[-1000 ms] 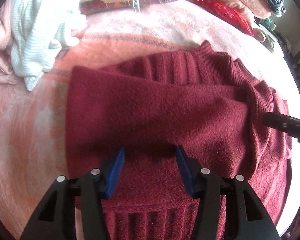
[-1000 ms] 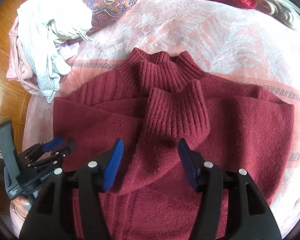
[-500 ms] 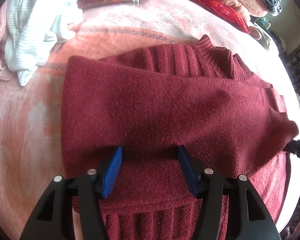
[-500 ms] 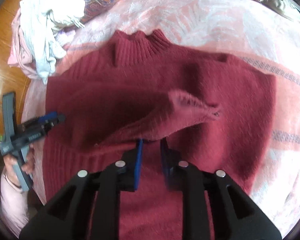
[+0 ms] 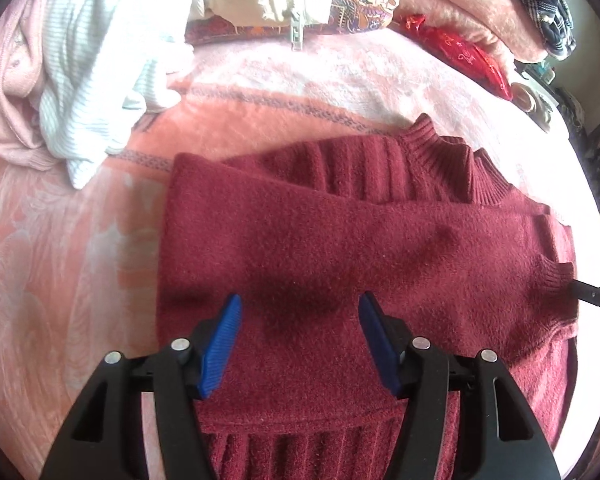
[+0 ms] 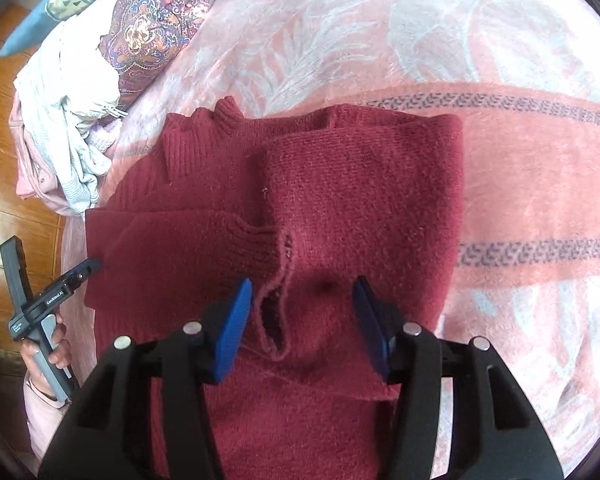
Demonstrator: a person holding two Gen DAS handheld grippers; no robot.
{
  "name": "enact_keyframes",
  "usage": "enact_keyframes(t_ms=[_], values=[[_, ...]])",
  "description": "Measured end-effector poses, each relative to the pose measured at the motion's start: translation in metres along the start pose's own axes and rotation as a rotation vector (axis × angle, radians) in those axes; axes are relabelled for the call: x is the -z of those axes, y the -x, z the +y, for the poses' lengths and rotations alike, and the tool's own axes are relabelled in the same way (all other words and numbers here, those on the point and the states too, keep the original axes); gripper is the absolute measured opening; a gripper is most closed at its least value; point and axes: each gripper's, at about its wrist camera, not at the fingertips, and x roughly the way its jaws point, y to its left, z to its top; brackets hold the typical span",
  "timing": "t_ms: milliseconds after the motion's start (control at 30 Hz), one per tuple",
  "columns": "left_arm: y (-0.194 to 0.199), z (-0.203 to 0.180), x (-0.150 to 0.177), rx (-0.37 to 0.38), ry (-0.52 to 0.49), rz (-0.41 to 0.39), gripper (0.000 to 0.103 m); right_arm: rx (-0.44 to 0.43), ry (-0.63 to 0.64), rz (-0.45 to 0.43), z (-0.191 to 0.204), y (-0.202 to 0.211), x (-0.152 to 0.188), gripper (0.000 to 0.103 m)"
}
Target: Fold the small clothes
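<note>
Since one second ago, your right hand-held gripper [image 6: 302, 322] has carried the sleeve [image 6: 204, 248] across the chest of the dark red sweater [image 5: 360, 248], and the cuff [image 6: 260, 240] now lies near the sweater's right edge. Its jaws closed on the cuff and have just been opening again; now they stand apart with the cuff's loose edge between them, not pressed. Your left hand-held gripper [image 5: 300, 336] has hardly moved; it is open above the lower body of the sweater and holds nothing. The sweater lies flat on the bed [image 5: 60, 280], on the pink blanket. I judge the sleeve fold is just finished. Next, you probably need to take the hem with both grippers and fold it up toward the collar [image 5: 460, 164].
</note>
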Motion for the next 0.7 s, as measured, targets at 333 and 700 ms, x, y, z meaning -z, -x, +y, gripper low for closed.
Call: enact_keyframes(t_ms=[333, 700], values=[[-0.006, 0.005, 0.001, -0.014, -0.015, 0.0, 0.062, 0.057, 0.181, -0.083, 0.043, 0.014, -0.001, 0.006], [-0.028, 0.002, 0.005, -0.059, -0.049, -0.003, 0.074, 0.107, 0.022, -0.051, -0.02, -0.022, -0.005, 0.007]])
